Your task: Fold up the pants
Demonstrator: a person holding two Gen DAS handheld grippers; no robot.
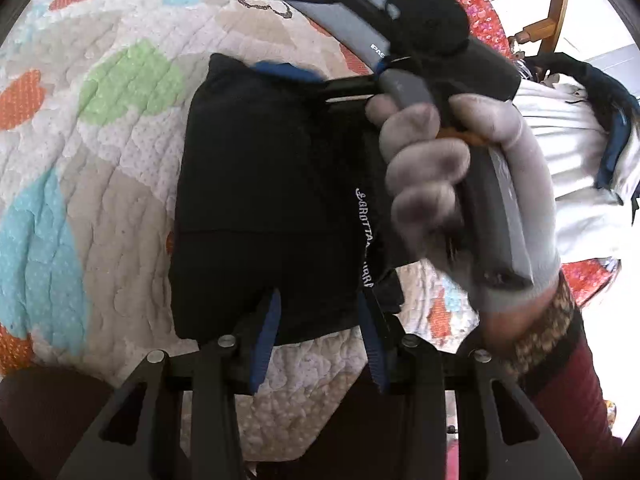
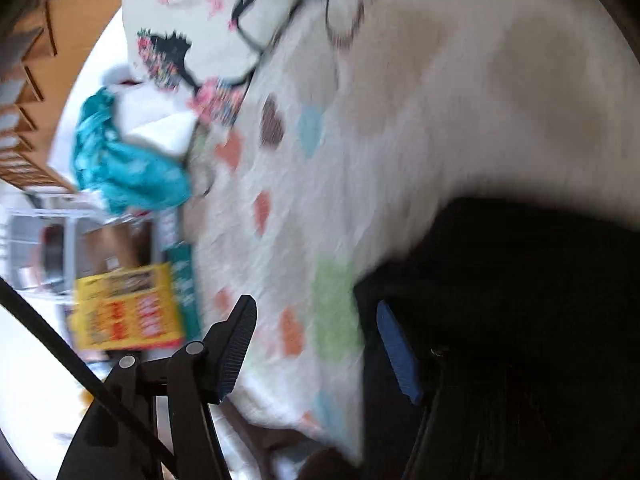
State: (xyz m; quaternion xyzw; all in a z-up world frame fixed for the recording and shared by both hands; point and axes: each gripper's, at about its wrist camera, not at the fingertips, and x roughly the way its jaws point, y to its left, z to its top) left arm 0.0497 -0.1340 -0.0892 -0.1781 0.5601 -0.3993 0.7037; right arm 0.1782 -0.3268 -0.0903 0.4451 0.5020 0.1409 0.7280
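2 tools: my left tool (image 1: 316,320) pinched the folded pants (image 1: 264,184); right tool (image 2: 316,344) gaped empty—I pressed creases flat, slowly.

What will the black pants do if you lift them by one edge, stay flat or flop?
The black pants will probably flop: they are soft cloth, folded into a thick bundle that sags at its edges on the quilt. The layers may slide open, since nothing pins them together. They likely won't roll or slip far on that bumpy, padded surface.
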